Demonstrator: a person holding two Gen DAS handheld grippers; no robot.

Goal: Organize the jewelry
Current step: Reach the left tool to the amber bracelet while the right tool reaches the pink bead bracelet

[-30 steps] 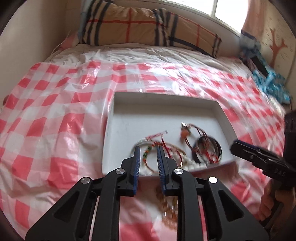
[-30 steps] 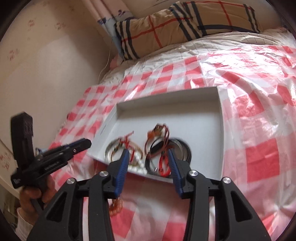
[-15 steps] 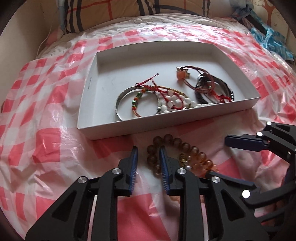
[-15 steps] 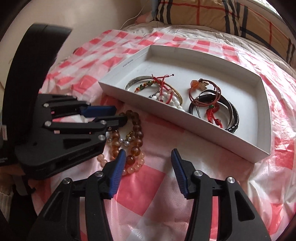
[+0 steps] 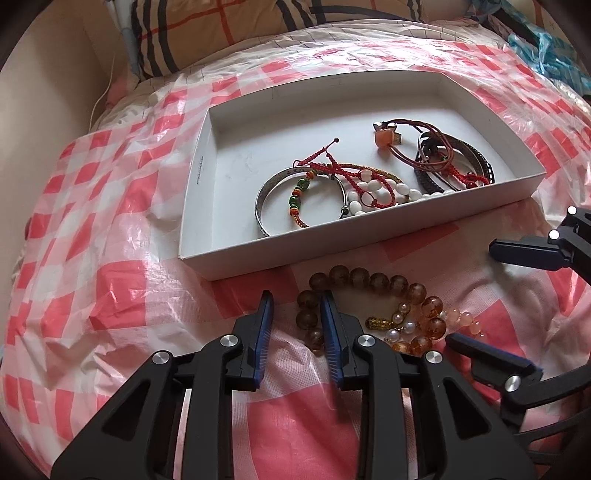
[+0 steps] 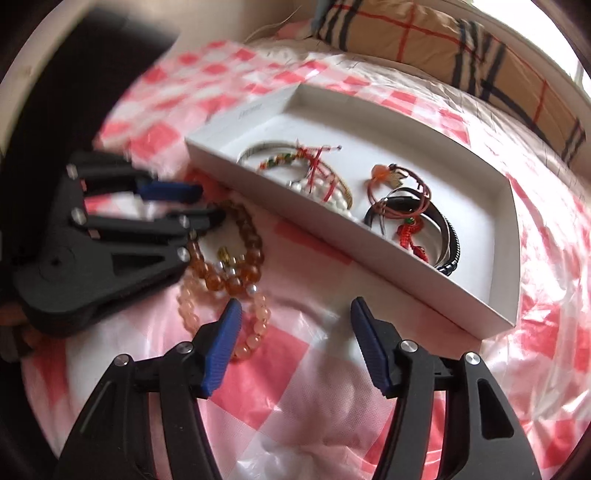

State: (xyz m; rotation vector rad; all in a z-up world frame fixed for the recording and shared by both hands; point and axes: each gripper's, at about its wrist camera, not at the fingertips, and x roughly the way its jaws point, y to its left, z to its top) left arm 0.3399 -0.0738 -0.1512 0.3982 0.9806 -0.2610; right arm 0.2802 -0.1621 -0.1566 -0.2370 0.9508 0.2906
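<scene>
A white tray [image 5: 195, 184] [image 6: 332, 236] lies on the checked sheet. It holds a silver bangle [image 5: 266, 192], red cord bracelets, white beads [image 5: 369, 188] and a black bangle [image 5: 480, 166]. In front of it lies a pile: a brown bead bracelet [image 5: 369, 280] [image 6: 251, 236], an amber one [image 5: 432, 306] and a pink one [image 6: 188, 306]. My left gripper [image 5: 295, 299] [image 6: 212, 203] is narrowly open at the brown beads, pressing nothing. My right gripper [image 6: 295, 310] [image 5: 469, 295] is opening over the sheet, with the pink beads beside its left fingertip.
The red-and-white checked plastic sheet [image 5: 110, 295] covers a bed. A plaid pillow [image 5: 221, 29] [image 6: 480, 55] lies behind the tray, with a wall at the left. Blue fabric [image 5: 546, 48] sits at the far right.
Both grippers came down from over the tray to the bead pile in front of it. The right jaws spread wider. The left gripper has kept still in the last half second.
</scene>
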